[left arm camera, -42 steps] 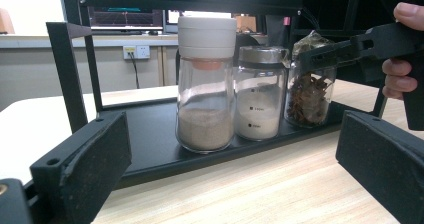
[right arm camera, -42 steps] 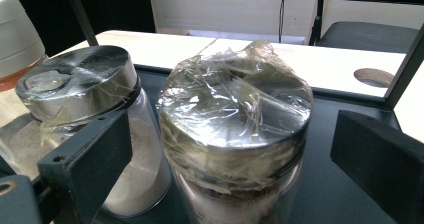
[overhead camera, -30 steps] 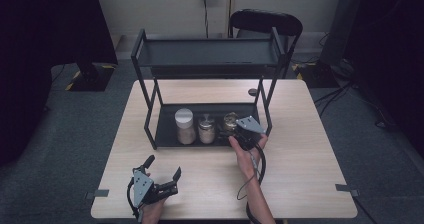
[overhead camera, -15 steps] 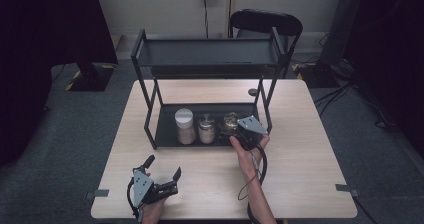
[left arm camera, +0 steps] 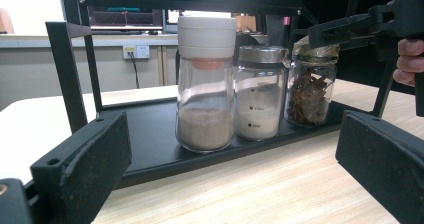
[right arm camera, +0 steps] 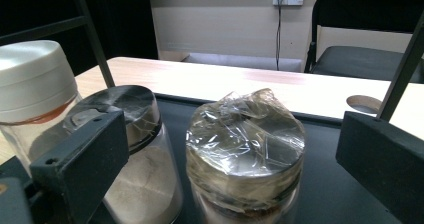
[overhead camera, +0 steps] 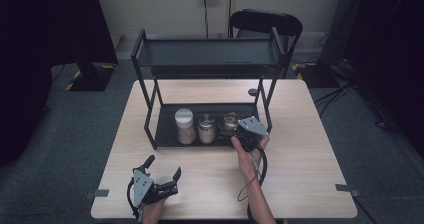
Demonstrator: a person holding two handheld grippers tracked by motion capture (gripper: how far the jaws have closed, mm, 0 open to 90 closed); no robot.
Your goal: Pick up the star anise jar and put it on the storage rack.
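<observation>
right gripper [right arm camera: 230, 149] jaws just spread wide around film-capped glass jar of brown spice [right arm camera: 245, 149], touching nothing | left gripper [overhead camera: 162, 176] spread, idle | advice: back out straight, clear of steel-lidded jar [right arm camera: 132, 149]

Even overhead light falls on the table [overhead camera: 300, 134], while the room's edges go dark. The plastic-wrapped jar lid [right arm camera: 247, 134] glints. Close-up jaws look slightly soft.

left gripper [overhead camera: 162, 176]: jaws wide apart, low at near edge | right gripper [overhead camera: 239, 132]: jaws just opening, spread wide, reaching forward
</observation>
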